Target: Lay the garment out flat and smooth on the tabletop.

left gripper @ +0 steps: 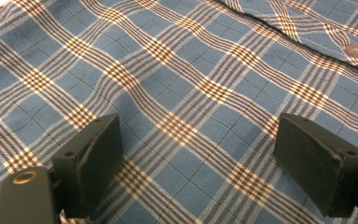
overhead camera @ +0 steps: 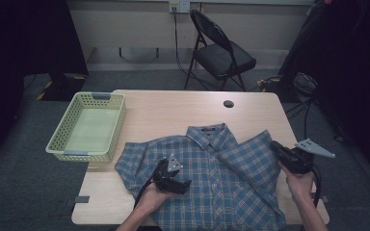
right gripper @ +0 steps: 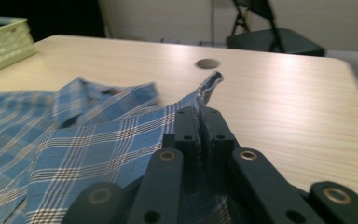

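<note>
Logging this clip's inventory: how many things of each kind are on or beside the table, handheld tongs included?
Plaid shirt: 1
Green basket: 1
Folding chair: 1
Tongs: 2, left tongs and right tongs
Total: 5

The shirt lies on the table, on its near half. The basket sits to the shirt's left, overhanging the table's left edge. The cable hole lies beyond the shirt's collar. The chair stands behind the table.
</note>
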`<state>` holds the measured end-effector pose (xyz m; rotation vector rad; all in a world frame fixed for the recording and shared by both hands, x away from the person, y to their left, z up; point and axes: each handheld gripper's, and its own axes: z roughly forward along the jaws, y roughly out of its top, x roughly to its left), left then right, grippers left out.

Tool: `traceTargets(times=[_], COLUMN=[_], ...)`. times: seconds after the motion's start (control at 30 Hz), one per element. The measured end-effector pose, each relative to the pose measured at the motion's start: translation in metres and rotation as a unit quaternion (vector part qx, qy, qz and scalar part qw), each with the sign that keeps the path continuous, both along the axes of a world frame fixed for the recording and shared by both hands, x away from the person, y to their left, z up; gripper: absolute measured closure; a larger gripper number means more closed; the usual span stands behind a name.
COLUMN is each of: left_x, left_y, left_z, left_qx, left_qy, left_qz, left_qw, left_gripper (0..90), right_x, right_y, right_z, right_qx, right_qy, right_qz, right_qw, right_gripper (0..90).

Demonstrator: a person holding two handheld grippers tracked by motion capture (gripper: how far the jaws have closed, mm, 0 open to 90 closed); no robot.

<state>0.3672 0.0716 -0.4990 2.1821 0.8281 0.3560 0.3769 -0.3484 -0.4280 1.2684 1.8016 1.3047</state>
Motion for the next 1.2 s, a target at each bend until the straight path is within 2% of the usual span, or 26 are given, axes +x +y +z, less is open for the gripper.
traceTargets(times=[0.17,0.33,0.47,0.53,0.6,0.7,0.73,0.8,0.83,0.9,0.93,1.0,1.03,1.07,1.13,1.2], left_x=[0.000,0.000,0.000,0.000,0.000,0.000,0.000,0.000,0.000,0.000,0.000,0.000,0.000,0.000,0.000,0.001], left_y=[0.000,0.000,0.000,0.000,0.000,0.000,0.000,0.000,0.000,0.000,0.000,0.000,0.000,0.000,0.000,0.000], left_z=[0.000,0.000,0.000,0.000,0.000,0.000,0.000,0.000,0.000,0.000,0.000,0.000,0.000,0.000,0.000,0.000], left_qx=[0.000,0.000,0.000,0.000,0.000,0.000,0.000,0.000,0.001,0.001,0.001,0.000,0.001,0.001,0.001,0.000], left_qy=[0.000,0.000,0.000,0.000,0.000,0.000,0.000,0.000,0.000,0.000,0.000,0.000,0.000,0.000,0.000,0.000], left_qz=[0.001,0.001,0.001,0.001,0.002,0.003,0.004,0.004,0.003,0.004,0.004,0.004,0.004,0.004,0.004,0.004], left_qw=[1.0000,1.0000,1.0000,1.0000,1.0000,1.0000,1.0000,1.0000,1.0000,1.0000,1.0000,1.0000,1.0000,1.0000,1.0000,1.0000], left_gripper=[14.7,14.7,14.7,14.7,14.7,14.7,14.7,14.7,14.7,14.7,14.7,14.7,14.7,14.7,14.7,14.7], right_x=[-0.004,-0.009,-0.014,-0.016,-0.019,-0.023,-0.024,-0.024,-0.025,-0.028,-0.029,-0.033,-0.034,-0.034,-0.032,-0.028], right_y=[-0.025,-0.044,-0.058,-0.069,-0.082,-0.097,-0.103,-0.114,-0.119,-0.123,-0.126,-0.128,-0.126,-0.123,-0.113,-0.100], right_z=[0.007,0.011,0.013,0.017,0.020,0.019,0.018,0.015,0.013,0.011,0.012,0.016,0.018,0.019,0.021,0.022], right_qx=[0.005,0.010,0.001,-0.006,0.004,0.004,0.002,0.004,0.008,-0.012,-0.013,0.012,0.016,0.018,0.017,0.014], right_qy=[-0.013,-0.020,-0.025,-0.030,-0.028,-0.020,-0.014,0.016,0.028,0.020,0.016,-0.004,-0.011,-0.018,-0.017,-0.020], right_qz=[-0.046,-0.077,-0.101,-0.119,-0.136,-0.166,-0.180,-0.217,-0.243,-0.289,-0.298,-0.282,-0.274,-0.264,-0.238,-0.203], right_qw=[0.9989,0.9968,0.9946,0.9925,0.9903,0.9859,0.9836,0.9761,0.9695,0.9570,0.9545,0.9595,0.9615,0.9643,0.9710,0.9788], right_gripper=[86.3,86.3,86.3,86.3,86.3,86.3,86.3,83.1,74.2,59.5,56.6,56.5,54.5,53.6,50.8,49.5])
